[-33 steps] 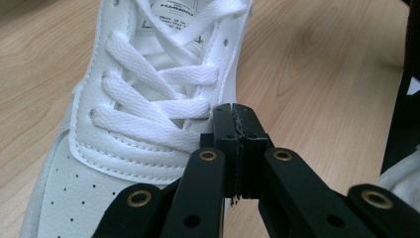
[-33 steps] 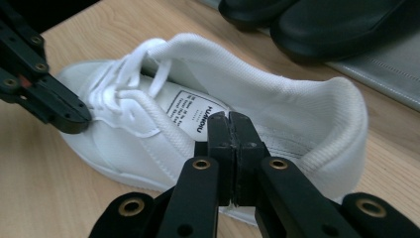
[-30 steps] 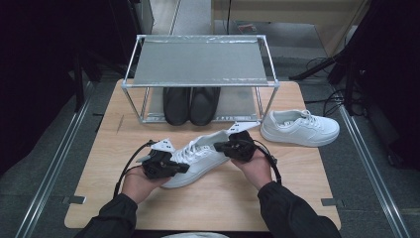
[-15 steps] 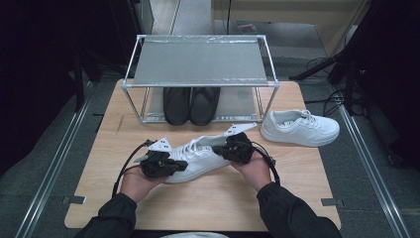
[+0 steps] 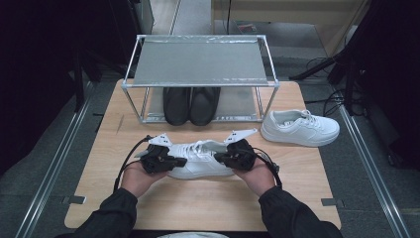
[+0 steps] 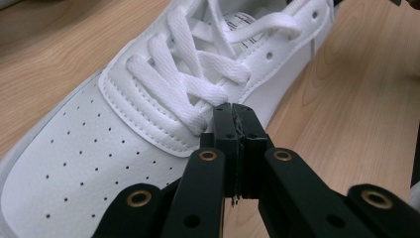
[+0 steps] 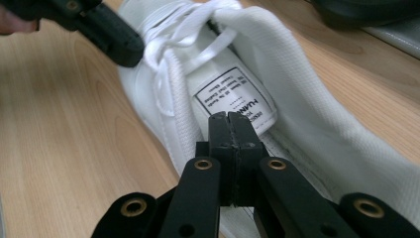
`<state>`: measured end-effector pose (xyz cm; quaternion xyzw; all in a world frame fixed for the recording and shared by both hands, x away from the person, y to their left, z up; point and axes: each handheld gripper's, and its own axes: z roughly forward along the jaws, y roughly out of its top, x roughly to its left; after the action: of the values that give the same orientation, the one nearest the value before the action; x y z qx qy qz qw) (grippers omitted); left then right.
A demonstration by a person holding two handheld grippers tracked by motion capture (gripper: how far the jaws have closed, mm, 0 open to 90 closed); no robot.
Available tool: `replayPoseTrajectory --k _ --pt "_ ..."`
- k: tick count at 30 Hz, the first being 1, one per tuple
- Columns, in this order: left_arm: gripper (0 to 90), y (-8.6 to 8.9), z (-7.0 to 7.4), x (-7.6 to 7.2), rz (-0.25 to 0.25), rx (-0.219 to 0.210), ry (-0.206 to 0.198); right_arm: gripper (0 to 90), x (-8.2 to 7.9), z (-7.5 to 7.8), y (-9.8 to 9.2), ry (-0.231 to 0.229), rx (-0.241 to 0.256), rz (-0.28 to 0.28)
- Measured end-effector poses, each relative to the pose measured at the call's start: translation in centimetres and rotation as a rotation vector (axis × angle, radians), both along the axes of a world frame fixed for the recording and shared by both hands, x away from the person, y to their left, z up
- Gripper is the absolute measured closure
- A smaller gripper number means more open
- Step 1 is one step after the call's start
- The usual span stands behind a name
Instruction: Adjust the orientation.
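Left claw (image 5: 171,161): jaws pressed together at the shoe's side near the lowest laces; whether they pinch any of the upper is not clear from the left gripper view (image 6: 233,116).
Right claw (image 5: 229,159): jaws together at the heel opening, tips at the printed tongue label (image 7: 236,104); a pinch on the lining cannot be told (image 7: 229,126).
White sneaker (image 5: 199,158): on the table at the near middle, long axis running 9 to 3 o'clock, toe toward 9, heel toward 3, between the two claws.
Key relation: each hand has one end, left nearer the toe, right nearer the heel; the likely destination lies toward 12 o'clock.
View difference: the right gripper view shows the label inside the shoe, and the left claw farther off at the laces; the high view shows neither detail.
Table (image 5: 198,208): bare wood nearest the person.
Second white sneaker (image 5: 300,128): toward 2 o'clock, well apart.
Shoe rack (image 5: 200,64): at 12 o'clock, top shelf bare.
Black shoes (image 5: 192,105): a pair on its lower level.
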<state>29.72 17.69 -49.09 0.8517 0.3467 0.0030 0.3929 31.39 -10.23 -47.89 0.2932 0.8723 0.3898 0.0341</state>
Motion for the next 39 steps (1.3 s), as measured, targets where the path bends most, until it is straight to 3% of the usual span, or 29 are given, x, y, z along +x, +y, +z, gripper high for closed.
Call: replayPoseTrajectory --k 11,14,20,30,36,39 --pt "90.0 0.1 0.1 1.0 -0.021 0.009 0.031 90.0 -1.0 0.6 -0.7 0.003 0.021 0.004" --pt "90.0 0.0 0.2 1.1 -0.017 0.018 0.019 90.0 -1.1 0.6 -0.7 0.007 0.021 -0.001" --pt "90.0 0.5 0.0 1.7 0.022 0.017 -0.008 90.0 -2.1 0.7 0.5 0.022 0.010 0.059" --pt "90.0 1.1 -0.1 2.2 0.044 -0.008 0.023 90.0 -3.1 1.0 1.8 0.048 -0.015 0.141" --pt "90.0 1.3 -0.2 2.5 0.071 -0.022 0.025 90.0 -3.1 1.0 1.9 0.087 0.027 0.198" --pt "90.0 1.6 -0.3 2.8 0.094 -0.042 0.041 90.0 -3.8 0.9 2.9 0.068 0.014 0.236"
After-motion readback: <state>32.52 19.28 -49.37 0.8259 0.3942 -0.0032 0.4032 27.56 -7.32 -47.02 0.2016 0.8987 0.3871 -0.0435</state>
